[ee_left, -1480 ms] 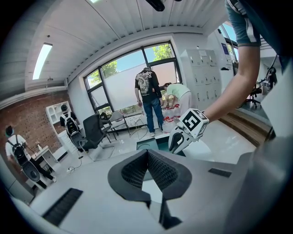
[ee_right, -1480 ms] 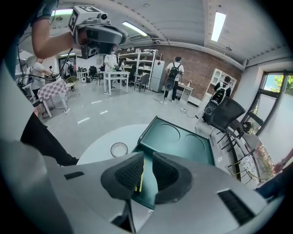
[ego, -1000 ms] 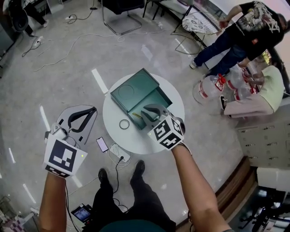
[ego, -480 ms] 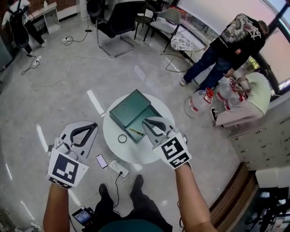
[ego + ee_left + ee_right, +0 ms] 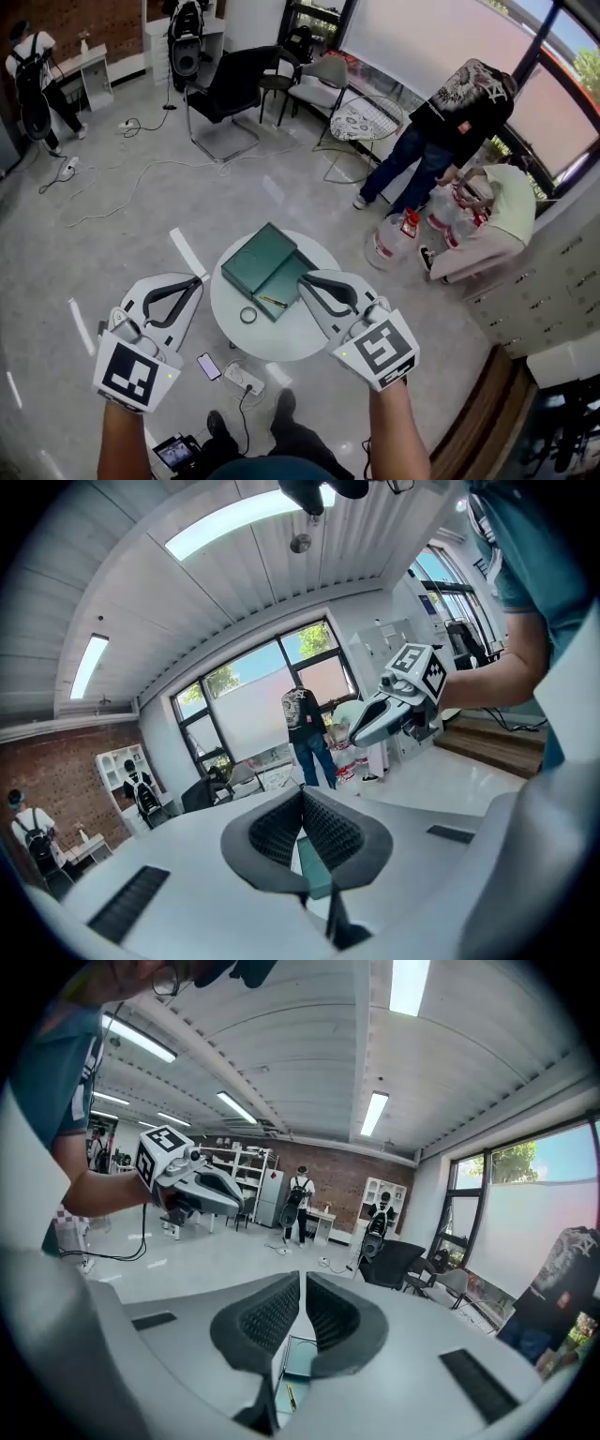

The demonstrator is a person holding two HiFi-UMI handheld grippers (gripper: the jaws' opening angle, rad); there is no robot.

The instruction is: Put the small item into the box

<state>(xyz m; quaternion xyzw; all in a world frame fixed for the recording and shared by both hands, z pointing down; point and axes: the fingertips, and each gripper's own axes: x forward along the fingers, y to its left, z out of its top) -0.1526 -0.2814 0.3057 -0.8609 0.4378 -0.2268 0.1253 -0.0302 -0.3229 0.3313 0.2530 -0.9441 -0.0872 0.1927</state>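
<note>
Round white table on an office floor: box open, yellow item inside it, ring just beside the box. Left gripper and right gripper hover near the box, jaws narrow and empty. Placing looks done; perhaps the ring goes next.

The box looks matt green, the table smooth white, the floor glossy grey.

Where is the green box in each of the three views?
Head view: green box centre, on the round table.
Left gripper view: green box, a sliver low centre between the jaws.
Right gripper view: green box low centre between the jaws.
Shared landmark: black chair.
</note>
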